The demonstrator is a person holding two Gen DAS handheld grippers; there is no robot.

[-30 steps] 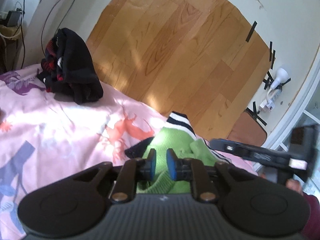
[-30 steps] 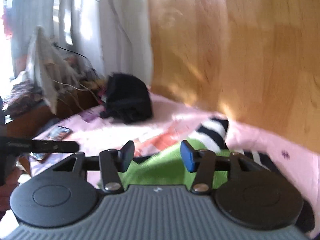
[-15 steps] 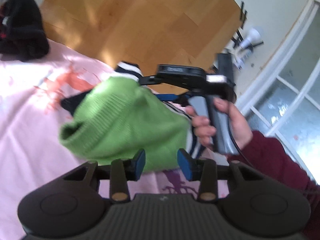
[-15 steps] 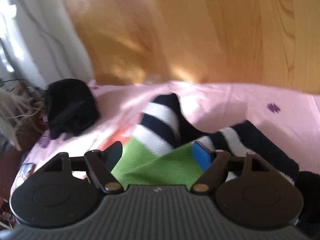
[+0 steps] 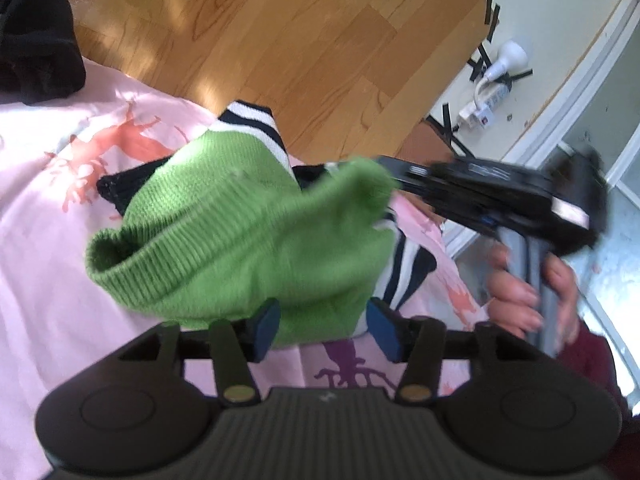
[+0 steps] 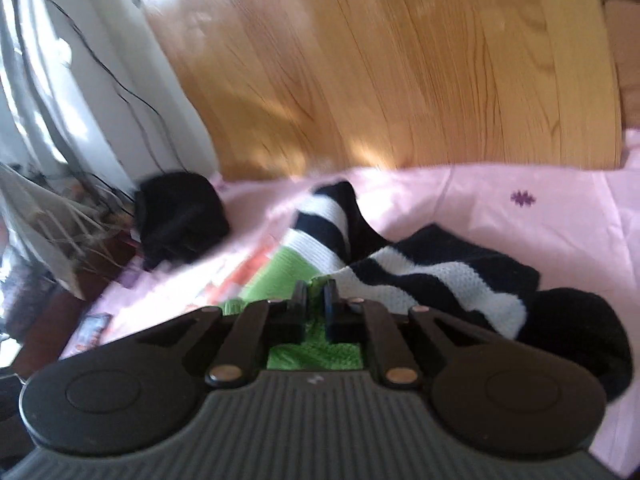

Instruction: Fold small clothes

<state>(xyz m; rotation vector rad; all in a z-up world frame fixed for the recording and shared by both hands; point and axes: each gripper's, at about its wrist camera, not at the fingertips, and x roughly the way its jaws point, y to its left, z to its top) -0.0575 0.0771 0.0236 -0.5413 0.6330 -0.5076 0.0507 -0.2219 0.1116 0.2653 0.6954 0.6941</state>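
No text, label or number can be read anywhere here.

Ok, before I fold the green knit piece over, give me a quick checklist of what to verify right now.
1. Right gripper shut on the green knit piece: ok, green fabric sits between its closed jaws.
2. Left gripper clear of the fabric: ok, its jaws are opening and the pads do not press on it.
3. Green piece lifted at one corner: ok, a corner is pulled up toward the right gripper.
4. Green piece free of the striped knit: not ok, it lies on top of it.
5. Black garment out of the way: ok, it lies apart at the far edge of the pink sheet.
6. Grip firmness: cannot tell, the picture is blurred.
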